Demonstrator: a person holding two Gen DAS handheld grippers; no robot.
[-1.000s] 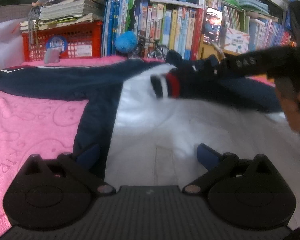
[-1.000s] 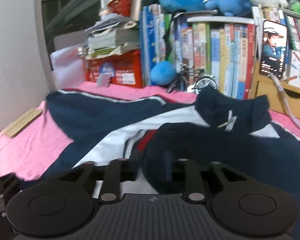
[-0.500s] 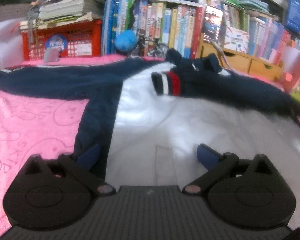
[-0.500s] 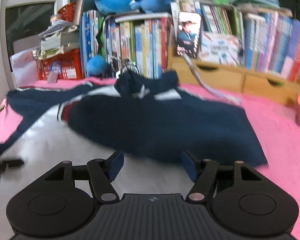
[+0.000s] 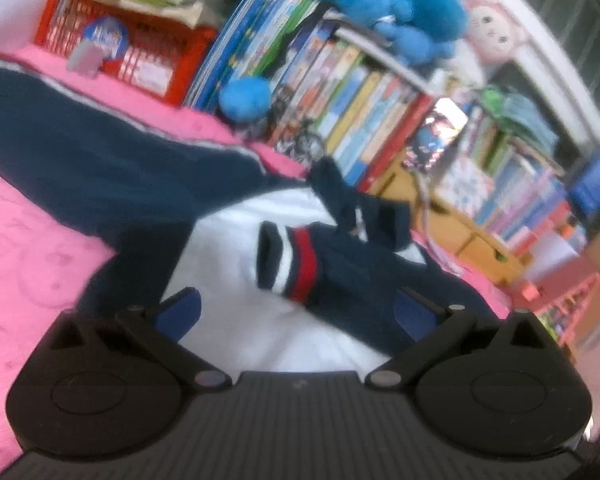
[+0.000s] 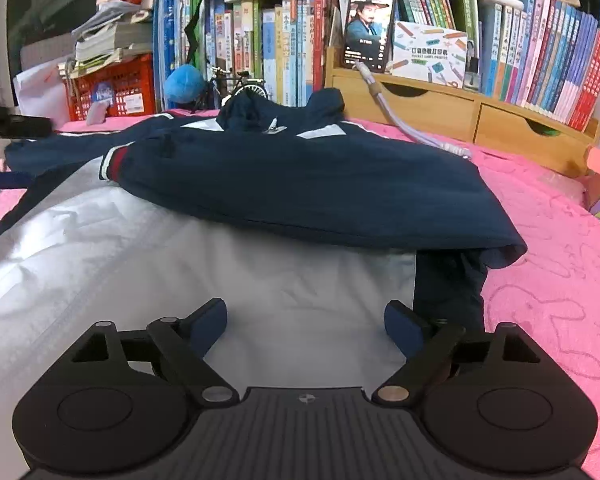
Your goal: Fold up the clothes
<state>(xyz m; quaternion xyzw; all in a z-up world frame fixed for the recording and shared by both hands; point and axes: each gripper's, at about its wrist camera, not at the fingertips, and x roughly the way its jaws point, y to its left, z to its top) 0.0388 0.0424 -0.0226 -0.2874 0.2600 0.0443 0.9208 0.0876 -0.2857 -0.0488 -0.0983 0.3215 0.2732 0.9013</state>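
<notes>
Just let go of the right sleeve [image 6: 300, 184], now lying across the jacket [image 6: 180, 264] toward 12 o'clock, right gripper [image 6: 306, 322] wide apart and empty, left sleeve [image 5: 80, 160] next.

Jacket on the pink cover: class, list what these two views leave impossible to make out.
- Jacket hem: both views, the hand-held gripper body covers it.
- Far sleeve end: left wrist view, cut off by the left edge.
- Book titles: left wrist view, motion blur.
- Chest badge: right wrist view, too small.
</notes>
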